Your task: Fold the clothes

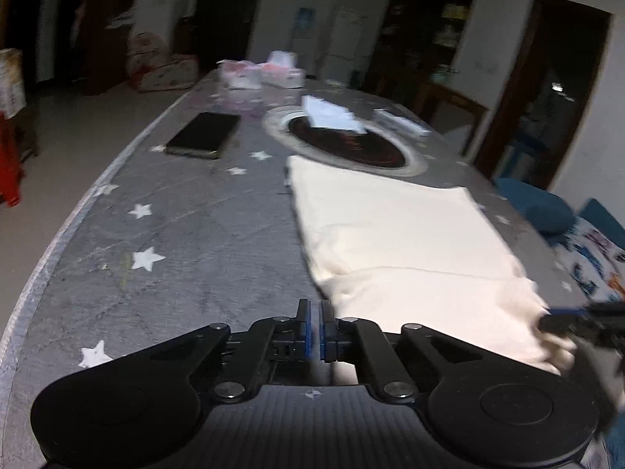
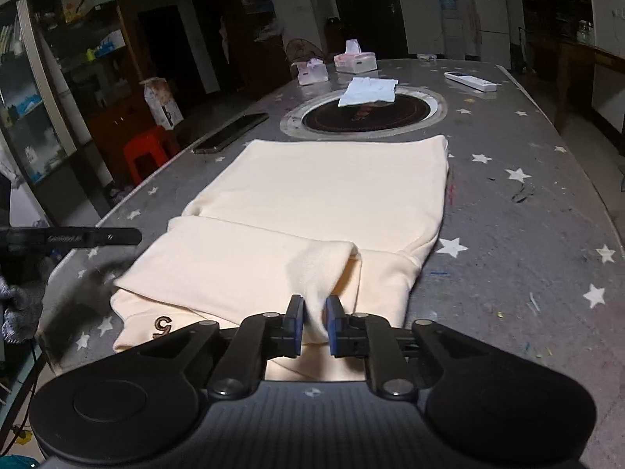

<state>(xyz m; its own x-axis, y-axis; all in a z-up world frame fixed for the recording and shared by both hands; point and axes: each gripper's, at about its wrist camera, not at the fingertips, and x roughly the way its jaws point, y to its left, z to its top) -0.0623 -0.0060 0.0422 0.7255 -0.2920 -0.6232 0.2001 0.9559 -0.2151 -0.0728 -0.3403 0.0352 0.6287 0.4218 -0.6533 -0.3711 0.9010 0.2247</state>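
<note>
A cream garment (image 2: 324, 195) lies flat on the grey star-patterned table (image 2: 527, 234), with a folded flap across its near end. My right gripper (image 2: 313, 308) is shut on a pinch of that flap's cream cloth. In the left wrist view the garment (image 1: 398, 234) lies to the right. My left gripper (image 1: 315, 312) is shut and empty, just left of the garment's near corner. The right gripper (image 1: 578, 322) shows at the right edge of the left wrist view, holding cloth. The left gripper (image 2: 78, 236) shows at the left of the right wrist view.
A round black hotplate inset (image 2: 365, 111) sits beyond the garment with a folded white cloth (image 2: 369, 92) on it. A black phone (image 1: 203, 135), tissue boxes (image 2: 353, 60) and a white remote (image 2: 470, 81) lie further back. A red stool (image 2: 146, 148) stands left of the table.
</note>
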